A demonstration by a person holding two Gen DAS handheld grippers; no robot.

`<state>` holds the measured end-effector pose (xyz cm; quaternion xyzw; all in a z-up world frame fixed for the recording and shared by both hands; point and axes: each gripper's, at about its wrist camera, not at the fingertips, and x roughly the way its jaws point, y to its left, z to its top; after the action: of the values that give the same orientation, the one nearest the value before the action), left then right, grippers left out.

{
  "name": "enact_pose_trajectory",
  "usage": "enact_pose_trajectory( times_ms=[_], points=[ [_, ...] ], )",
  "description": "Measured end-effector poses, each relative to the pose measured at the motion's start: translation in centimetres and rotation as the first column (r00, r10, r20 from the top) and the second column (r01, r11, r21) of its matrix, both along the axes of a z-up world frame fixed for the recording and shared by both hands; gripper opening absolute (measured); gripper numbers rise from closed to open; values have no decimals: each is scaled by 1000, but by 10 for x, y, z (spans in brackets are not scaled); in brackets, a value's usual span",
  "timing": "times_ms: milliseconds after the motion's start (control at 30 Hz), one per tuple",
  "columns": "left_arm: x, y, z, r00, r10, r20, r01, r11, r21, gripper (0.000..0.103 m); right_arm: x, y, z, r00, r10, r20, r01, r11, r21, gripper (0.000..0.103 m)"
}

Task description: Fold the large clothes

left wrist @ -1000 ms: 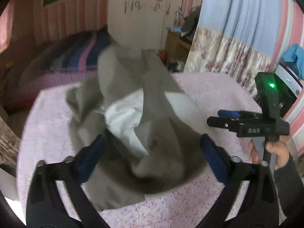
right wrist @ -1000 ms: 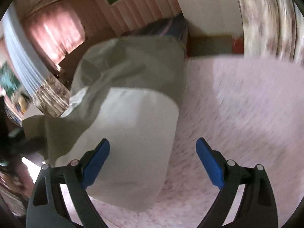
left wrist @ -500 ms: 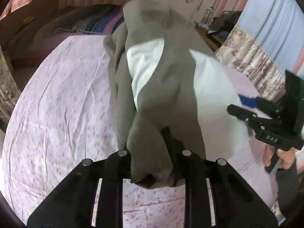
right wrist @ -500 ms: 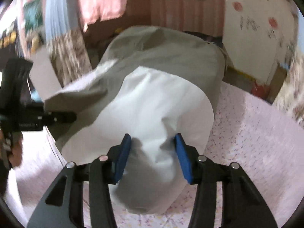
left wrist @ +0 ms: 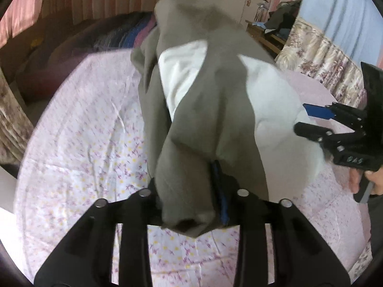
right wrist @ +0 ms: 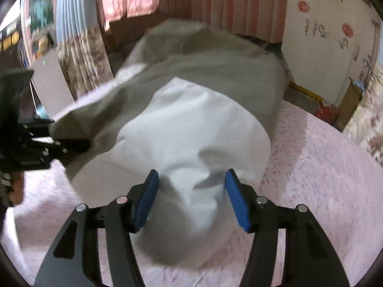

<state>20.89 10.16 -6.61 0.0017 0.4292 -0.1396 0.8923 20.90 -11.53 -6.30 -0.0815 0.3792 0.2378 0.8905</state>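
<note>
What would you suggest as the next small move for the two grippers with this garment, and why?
Probably draw both grippers apart to spread the garment over the bed. It hangs bunched and twisted between them: the left gripper has a grey fold between its opening jaws, and the right gripper has white cloth between its opening jaws. It cannot be folded until it lies flat.

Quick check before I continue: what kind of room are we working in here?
Most likely a bedroom: the garment lies on a bed with a floral sheet, there are floral curtains, and a white wardrobe with decals.
</note>
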Motion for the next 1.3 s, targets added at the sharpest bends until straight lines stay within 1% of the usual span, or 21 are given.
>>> enact_pose_trajectory(
  times_ms=[33, 67, 100, 133, 167, 233, 267, 300, 367, 400, 467, 533, 567, 600, 667, 733, 867, 933, 1067, 1167, 1300],
  points=[
    [-4, -2, 6, 1000, -5, 10, 5, 1000, -7, 52, -8, -3, 7, 1000, 4, 6, -4, 1000, 18, 59],
    [-8, -3, 13, 1000, -9, 21, 9, 1000, -20, 69, -18, -8, 12, 1000, 2, 21, -2, 1000, 22, 60],
    [-13, -3, 19, 999, -5, 39, 6, 1000, -22, 79, -23, -9, 14, 1000, -2, 29, 2, 1000, 18, 60],
    [-18, -4, 27, 997, 14, 72, -15, 1000, 6, 92, -28, -10, 15, 1000, -4, 31, 3, 1000, 15, 60],
    [-23, -6, 33, 994, 26, 110, -29, 999, 33, 95, -34, -11, 14, 1000, -2, 26, 1, 1000, 10, 60],
    [-26, -8, 42, 989, 23, 146, -32, 998, 58, 98, -37, -6, 8, 1000, 2, 13, -1, 999, -37, 60],
    [-22, -7, 42, 988, 32, 149, -42, 997, 70, 98, -37, -3, 2, 1000, 1, 11, 0, 997, -73, 61],
    [-18, -5, 39, 989, 43, 142, -55, 996, 77, 98, -38, 0, -1, 1000, 1, 8, 0, 997, -79, 61],
    [0, 3, 27, 993, 75, 94, -82, 993, 81, 97, -36, -4, -7, 1000, -9, -13, 8, 999, -52, 61],
    [10, 9, 16, 994, 92, 60, -96, 992, 79, 96, -35, -4, -8, 1000, -15, -15, 14, 999, -51, 62],
    [21, 17, -1, 996, 83, 15, -84, 995, 61, 97, -34, -2, -14, 1000, -11, -19, 9, 998, -64, 64],
    [25, 23, -17, 996, 82, -17, -81, 996, 45, 98, -30, -5, -21, 1000, -10, -29, 8, 998, -57, 69],
    [24, 24, -24, 997, 80, -19, -79, 996, 49, 100, -28, -6, -24, 999, -14, -29, 13, 998, -58, 74],
    [25, 24, -29, 997, 80, -16, -79, 995, 55, 100, -27, -7, -26, 1000, -15, -25, 13, 998, -58, 78],
    [28, 26, -38, 996, 77, -33, -76, 996, 37, 100, -22, -10, -31, 1000, -17, -22, 16, 998, -57, 83],
    [31, 25, -42, 996, 77, -40, -76, 997, 26, 100, -18, -11, -34, 999, -21, -26, 20, 998, -51, 85],
    [30, 21, -41, 996, 85, -31, -84, 996, 43, 100, -18, -12, -33, 999, -33, -17, 32, 998, -49, 86],
    [25, 22, -37, 995, 96, -33, -95, 995, 32, 100, -19, -15, -32, 999, -42, -17, 41, 999, -32, 86],
    [13, 22, -26, 995, 95, -33, -95, 995, -2, 100, -26, -19, -25, 997, -72, 6, 72, 997, -12, 92],
    [1, 21, -14, 997, 82, -9, -82, 996, -47, 100, -34, -24, -14, 996, -87, 12, 86, 994, 65, 92],
    [-5, 9, -1, 997, 72, 30, -71, 997, -38, 100, -39, -29, 3, 991, -125, 42, 117, 982, 151, 96]
  ],
)
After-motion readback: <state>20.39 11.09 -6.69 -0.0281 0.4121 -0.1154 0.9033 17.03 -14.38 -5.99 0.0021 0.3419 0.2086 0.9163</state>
